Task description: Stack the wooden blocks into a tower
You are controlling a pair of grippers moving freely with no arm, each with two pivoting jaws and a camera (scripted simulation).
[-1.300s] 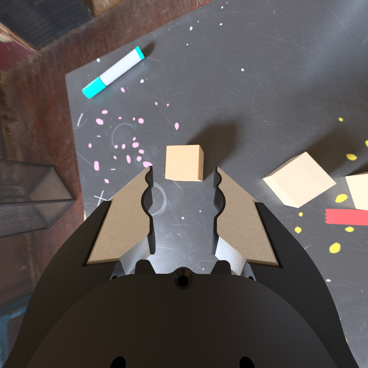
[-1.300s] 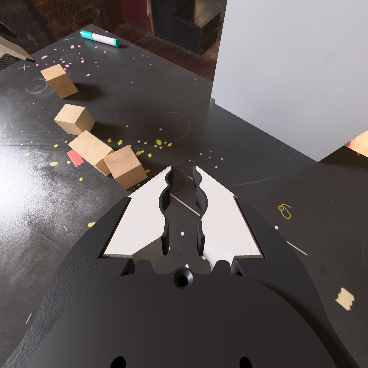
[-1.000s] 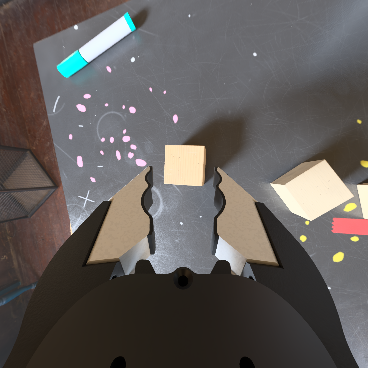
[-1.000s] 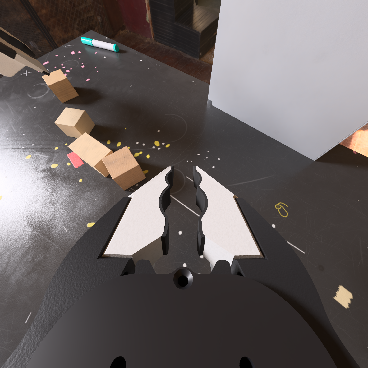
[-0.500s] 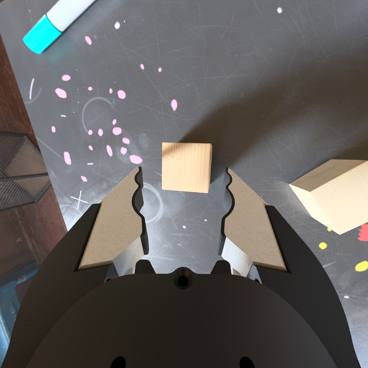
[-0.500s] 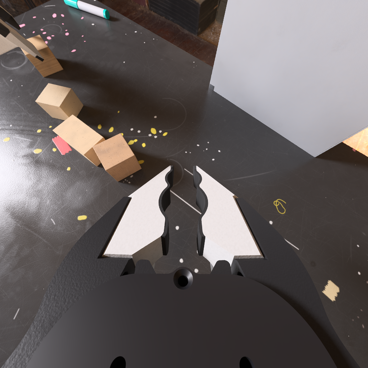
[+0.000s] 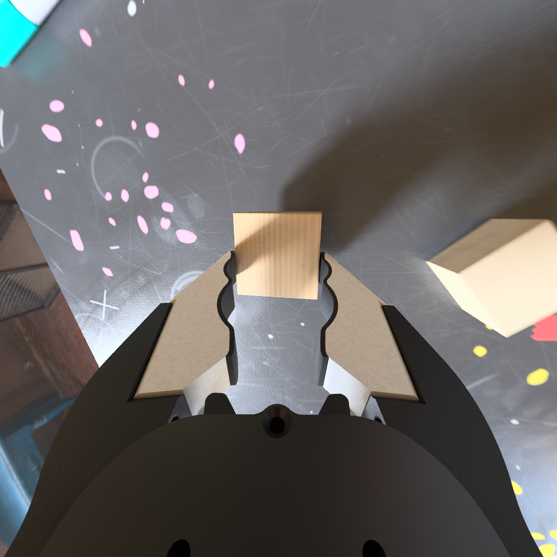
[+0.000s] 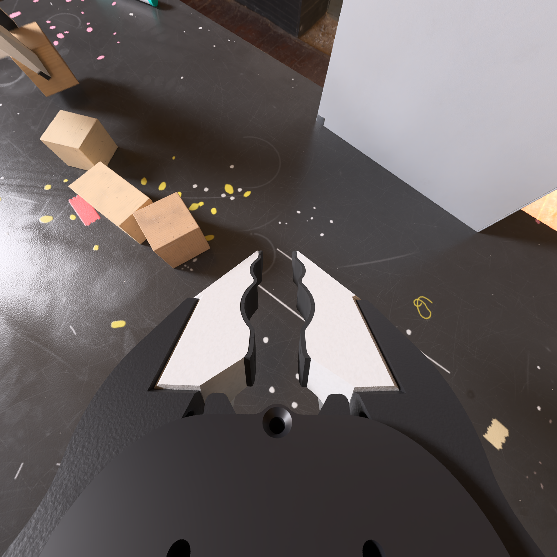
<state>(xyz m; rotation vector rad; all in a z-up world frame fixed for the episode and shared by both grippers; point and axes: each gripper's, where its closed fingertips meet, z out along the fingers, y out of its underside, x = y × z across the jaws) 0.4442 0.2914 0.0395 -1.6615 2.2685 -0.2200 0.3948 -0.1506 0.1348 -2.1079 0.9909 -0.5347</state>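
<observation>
A light wooden block (image 7: 277,241) stands on the dark scratched table (image 7: 361,105). My left gripper (image 7: 276,256) is shut on it, fingertips pressed to its left and right sides. The same block (image 8: 57,72) and one left finger (image 8: 24,57) show at the far left of the right wrist view. Three more wooden blocks lie in a loose row: one (image 8: 77,138), a second (image 8: 108,193) and a third (image 8: 170,226) touching it. One of these (image 7: 497,271) shows right of my left gripper. My right gripper (image 8: 277,256) is empty, jaws narrowly apart, above the table right of the third block.
A teal-capped white marker (image 7: 15,36) lies at the far left corner. A wire mesh basket (image 7: 21,271) stands off the table's left edge. A large white panel (image 8: 437,105) stands upright at the back right. A red tape strip (image 8: 84,211) lies by the blocks.
My left gripper came down onto the block, opened wider, then closed on its sides. My right gripper drifted slightly, its jaws unchanged.
</observation>
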